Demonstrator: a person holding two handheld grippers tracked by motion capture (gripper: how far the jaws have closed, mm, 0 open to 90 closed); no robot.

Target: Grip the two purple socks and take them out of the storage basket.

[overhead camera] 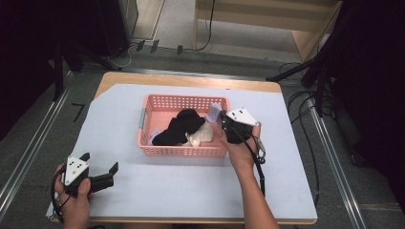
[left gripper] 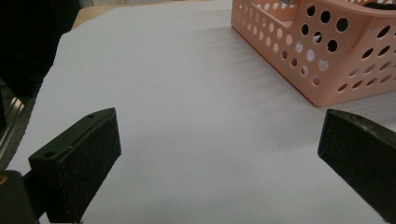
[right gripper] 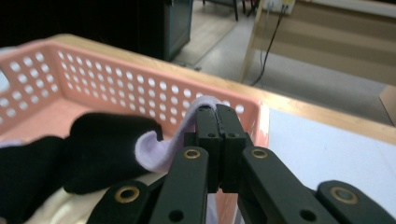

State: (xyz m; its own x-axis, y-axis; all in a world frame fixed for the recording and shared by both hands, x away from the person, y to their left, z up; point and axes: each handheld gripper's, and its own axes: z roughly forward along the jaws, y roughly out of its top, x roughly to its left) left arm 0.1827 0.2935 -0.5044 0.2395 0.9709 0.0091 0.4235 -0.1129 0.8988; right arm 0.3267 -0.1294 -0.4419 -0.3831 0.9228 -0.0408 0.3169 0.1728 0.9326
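Right hand-held gripper (right gripper: 215, 112) pinches lilac cloth (right gripper: 159, 151) above basket (right gripper: 116, 88).

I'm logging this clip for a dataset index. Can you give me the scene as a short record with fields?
surface: table with a pale cover
container: pink perforated basket, near the table's middle
contents: black cloth, cream cloth, lilac cloth
left tool: open, over bare cover at the near left corner, holding nothing
right tool: shut on the lilac cloth, at the basket's right end
lilac cloth state: pinched edge lifted above the rim
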